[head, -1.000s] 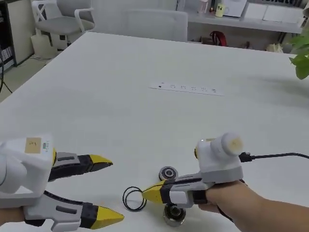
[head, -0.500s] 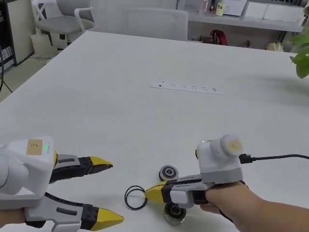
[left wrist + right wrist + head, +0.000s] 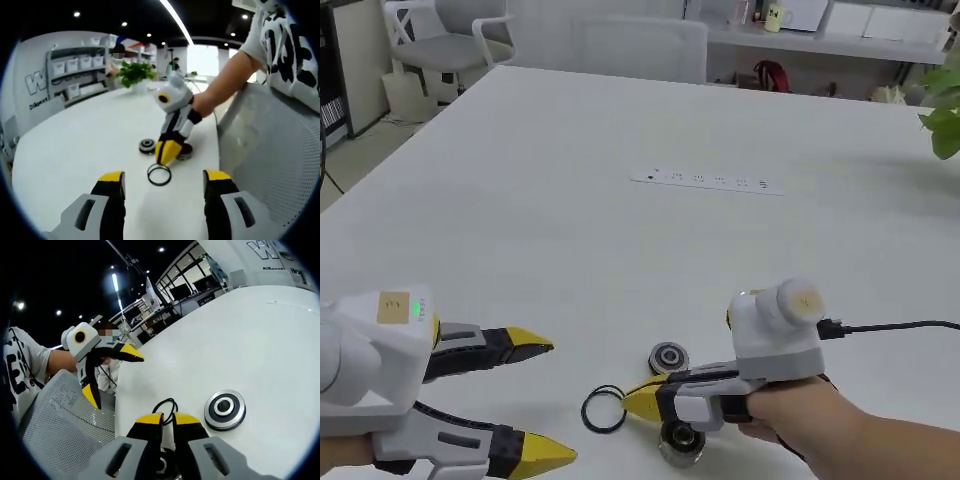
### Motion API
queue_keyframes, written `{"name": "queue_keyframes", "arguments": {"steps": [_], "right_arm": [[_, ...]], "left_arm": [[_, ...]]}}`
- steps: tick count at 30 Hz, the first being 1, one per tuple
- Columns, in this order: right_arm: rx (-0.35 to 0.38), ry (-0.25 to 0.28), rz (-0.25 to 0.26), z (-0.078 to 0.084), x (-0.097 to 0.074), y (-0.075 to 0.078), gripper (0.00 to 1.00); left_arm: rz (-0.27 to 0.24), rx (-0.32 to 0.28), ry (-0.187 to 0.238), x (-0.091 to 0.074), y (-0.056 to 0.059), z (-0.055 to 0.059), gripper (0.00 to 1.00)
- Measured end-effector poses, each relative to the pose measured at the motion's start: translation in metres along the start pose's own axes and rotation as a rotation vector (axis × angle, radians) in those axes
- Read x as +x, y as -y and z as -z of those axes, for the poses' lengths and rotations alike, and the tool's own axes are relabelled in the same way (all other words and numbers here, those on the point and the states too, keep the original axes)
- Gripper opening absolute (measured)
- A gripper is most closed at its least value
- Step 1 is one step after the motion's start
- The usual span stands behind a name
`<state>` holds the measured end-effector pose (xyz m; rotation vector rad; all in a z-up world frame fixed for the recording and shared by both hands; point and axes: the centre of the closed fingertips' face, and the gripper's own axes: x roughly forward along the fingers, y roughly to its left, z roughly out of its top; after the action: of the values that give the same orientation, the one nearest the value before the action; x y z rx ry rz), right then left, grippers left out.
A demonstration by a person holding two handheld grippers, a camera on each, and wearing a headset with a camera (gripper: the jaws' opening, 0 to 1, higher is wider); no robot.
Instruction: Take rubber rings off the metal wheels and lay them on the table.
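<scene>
A loose black rubber ring [image 3: 603, 410] lies flat on the white table [image 3: 620, 230], just left of my right gripper [image 3: 638, 400], which is shut with its yellow tips close to the ring. In the right gripper view the ring [image 3: 167, 405] sits just past the tips of the right gripper [image 3: 168, 419]. One metal wheel [image 3: 668, 357] with a black ring on it stands beyond the right gripper. A second wheel [image 3: 680, 440] is partly hidden under it. My left gripper [image 3: 545, 400] is open at the lower left, and its own view faces the ring [image 3: 159, 174].
A white power strip [image 3: 707, 183] lies mid-table. A black cable [image 3: 890, 323] runs right from the right gripper. Chairs [image 3: 450, 40] stand past the far edge, and a plant [image 3: 942, 110] is at the right. The near table edge is right behind the grippers.
</scene>
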<state>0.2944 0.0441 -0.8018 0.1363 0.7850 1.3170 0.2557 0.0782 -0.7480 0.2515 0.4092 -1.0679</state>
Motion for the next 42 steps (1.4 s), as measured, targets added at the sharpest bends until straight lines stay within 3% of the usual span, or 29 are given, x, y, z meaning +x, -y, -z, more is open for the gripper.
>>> {"name": "queue_keyframes", "arguments": {"steps": [11,23,42], "right_arm": [[-0.003,0.015,-0.023,-0.004,-0.004,-0.009,0.15],[-0.048,0.05,-0.057,-0.015,-0.017,-0.022,0.19],[-0.127,0.078,-0.042,-0.029,-0.034,-0.021,0.27]], "left_arm": [[0.007,0.004,-0.007,0.002,0.0,-0.001,0.64],[0.008,0.005,-0.009,0.005,-0.004,-0.003,0.63],[0.019,0.011,0.019,0.016,-0.013,-0.024,0.63]]}}
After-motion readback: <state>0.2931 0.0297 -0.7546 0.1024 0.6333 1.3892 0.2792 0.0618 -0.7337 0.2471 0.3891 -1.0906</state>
